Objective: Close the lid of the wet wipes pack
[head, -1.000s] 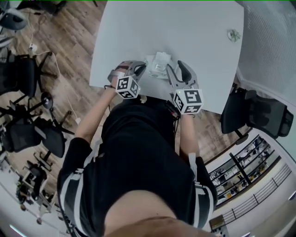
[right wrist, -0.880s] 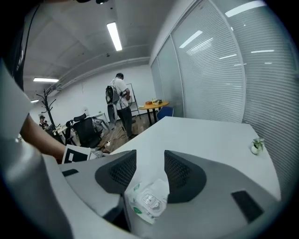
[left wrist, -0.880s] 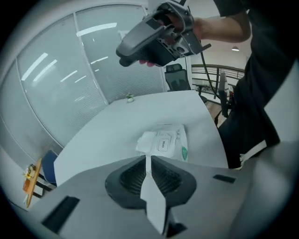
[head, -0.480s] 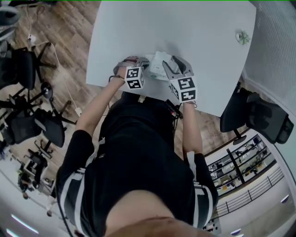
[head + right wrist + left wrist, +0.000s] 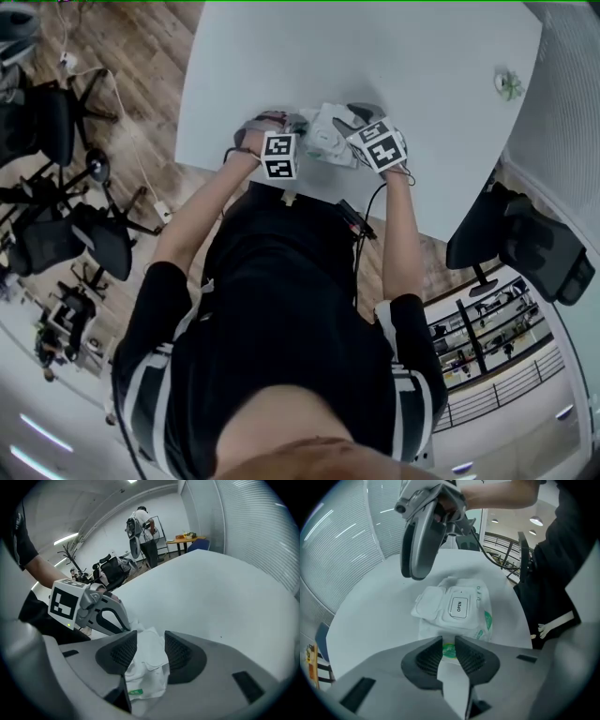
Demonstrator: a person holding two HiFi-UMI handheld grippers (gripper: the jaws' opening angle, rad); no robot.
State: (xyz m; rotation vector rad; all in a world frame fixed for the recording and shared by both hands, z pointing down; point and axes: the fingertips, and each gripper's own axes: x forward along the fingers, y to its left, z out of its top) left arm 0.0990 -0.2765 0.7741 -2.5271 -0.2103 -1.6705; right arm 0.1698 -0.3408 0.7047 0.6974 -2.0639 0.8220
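Observation:
The white wet wipes pack [image 5: 459,613] lies near the front edge of the white table [image 5: 375,56]. Its lid flap [image 5: 427,604] is folded open to the left of the square "OPEN" label [image 5: 458,607]. My left gripper [image 5: 448,641] is shut on the pack's near end, where green print shows between the pads. My right gripper [image 5: 415,576] hangs just above the open flap without touching it. In the right gripper view its jaws [image 5: 150,641] stand apart with the pack [image 5: 147,667] below them. The head view shows the left gripper [image 5: 296,129] and the right gripper [image 5: 345,118] at either side of the pack [image 5: 324,141].
A small green and white object [image 5: 507,84] lies at the table's far right. Black office chairs [image 5: 56,131] stand on the wooden floor to the left, and another chair [image 5: 525,244] is at the right. A person [image 5: 143,527] stands far off by a desk.
Both grippers have closed in on the pack. The right gripper moved forward from the table's front edge to above the lid. The left gripper took hold of the pack's near end.

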